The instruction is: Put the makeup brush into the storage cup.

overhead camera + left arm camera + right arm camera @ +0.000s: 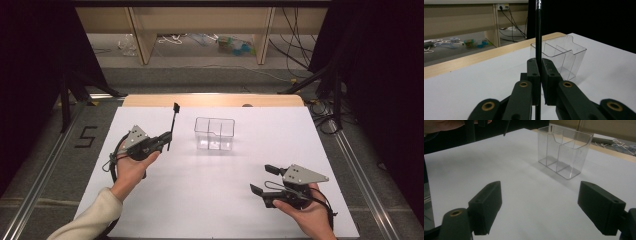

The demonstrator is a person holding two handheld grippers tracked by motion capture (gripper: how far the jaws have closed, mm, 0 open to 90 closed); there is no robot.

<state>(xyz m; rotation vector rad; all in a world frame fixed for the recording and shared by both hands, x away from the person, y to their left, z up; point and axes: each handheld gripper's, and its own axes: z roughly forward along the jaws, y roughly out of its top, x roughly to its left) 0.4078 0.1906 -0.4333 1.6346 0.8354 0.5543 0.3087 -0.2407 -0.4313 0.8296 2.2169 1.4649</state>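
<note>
A clear plastic holder (214,133) with divided compartments stands upright near the middle of the white table (210,200). To its left my left gripper (166,136) is shut on a thin black stick (173,125), held upright above the table. In the left gripper view the black stick (538,32) rises between the closed jaws, with the clear holder (564,56) just behind it. My right gripper (263,179) hovers open at the front right, nothing between its jaws. The right gripper view has the clear holder (564,151) ahead of the open jaws.
A wooden edge strip (212,100) runs along the table's far side. Beyond it are shelving legs, cables and small clutter on the floor (200,45). A "5" mark (86,136) lies on the floor at the left. Dark stands flank both sides.
</note>
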